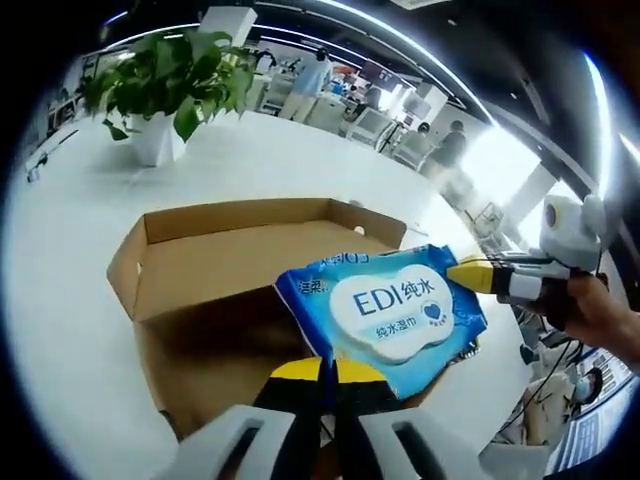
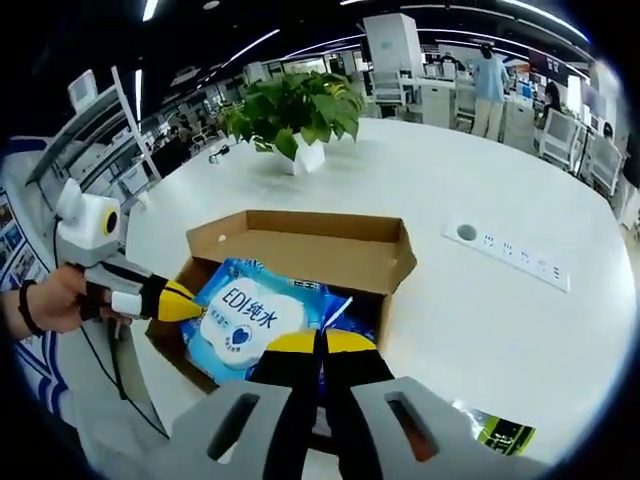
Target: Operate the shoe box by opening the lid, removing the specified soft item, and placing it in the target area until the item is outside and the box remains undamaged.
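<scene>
1. At the left of the left gripper view, the open shoe box sits on the white tabletop, a potted plant behind it.
2. Our left gripper has its jaws clenched on the near edge of the wet-wipe pack, which is tilted over the box's right end.
3. Our right gripper pinches the opposite edge, so the pack's long axis spans both jaws; we judge a joint lift clears it.
</scene>
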`<action>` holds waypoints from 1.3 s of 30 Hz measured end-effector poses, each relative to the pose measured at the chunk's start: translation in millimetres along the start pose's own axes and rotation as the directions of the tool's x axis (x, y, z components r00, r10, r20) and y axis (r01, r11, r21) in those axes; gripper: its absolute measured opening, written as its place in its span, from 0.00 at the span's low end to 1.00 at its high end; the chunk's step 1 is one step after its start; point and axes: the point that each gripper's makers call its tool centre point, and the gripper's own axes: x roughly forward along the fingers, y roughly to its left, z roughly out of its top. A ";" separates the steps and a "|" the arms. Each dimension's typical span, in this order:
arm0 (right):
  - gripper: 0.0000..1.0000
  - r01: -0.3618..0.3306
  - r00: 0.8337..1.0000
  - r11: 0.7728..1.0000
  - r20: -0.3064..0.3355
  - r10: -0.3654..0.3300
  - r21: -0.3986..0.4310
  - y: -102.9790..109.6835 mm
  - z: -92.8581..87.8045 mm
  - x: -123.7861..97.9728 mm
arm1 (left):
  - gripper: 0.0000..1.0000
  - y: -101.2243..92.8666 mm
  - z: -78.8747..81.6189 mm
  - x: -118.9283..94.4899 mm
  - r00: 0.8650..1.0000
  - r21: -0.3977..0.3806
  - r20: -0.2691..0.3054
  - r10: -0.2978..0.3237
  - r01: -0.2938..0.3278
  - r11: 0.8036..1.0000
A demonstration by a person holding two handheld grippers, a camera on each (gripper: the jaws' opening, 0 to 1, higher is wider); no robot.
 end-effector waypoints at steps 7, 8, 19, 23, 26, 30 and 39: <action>0.00 0.016 1.000 1.000 0.019 -0.016 0.011 -11.1 1.9 -13.2 | 0.00 -16.2 4.8 4.6 1.000 0.019 0.004 -0.013 0.013 1.000; 0.00 0.019 1.000 1.000 0.020 -0.019 0.012 -12.4 1.4 -15.6 | 0.00 -17.5 4.9 5.0 1.000 0.021 0.004 -0.014 0.014 1.000; 0.00 0.072 0.996 0.996 0.039 -0.074 0.061 -43.7 -16.1 -46.0 | 0.00 -54.1 9.4 26.2 0.998 0.090 -0.023 -0.053 0.054 0.994; 0.00 0.097 0.994 0.991 0.045 -0.102 0.089 -59.8 -25.0 -61.3 | 0.00 -73.0 9.5 35.8 0.997 0.113 -0.035 -0.074 0.078 0.991; 0.00 0.112 0.991 0.987 0.055 -0.119 0.119 -69.4 -31.8 -73.2 | 0.00 -86.8 7.4 42.9 0.995 0.136 -0.046 -0.086 0.091 0.986; 0.00 0.140 0.987 0.980 0.056 -0.150 0.143 -85.9 -44.9 -90.0 | 0.00 -108.6 2.9 53.1 0.992 0.160 -0.067 -0.111 0.120 0.980; 0.00 0.201 0.974 0.955 0.059 -0.219 0.217 -119.6 -77.4 -129.3 | 0.00 -155.9 -7.8 73.7 0.981 0.217 -0.115 -0.157 0.179 0.960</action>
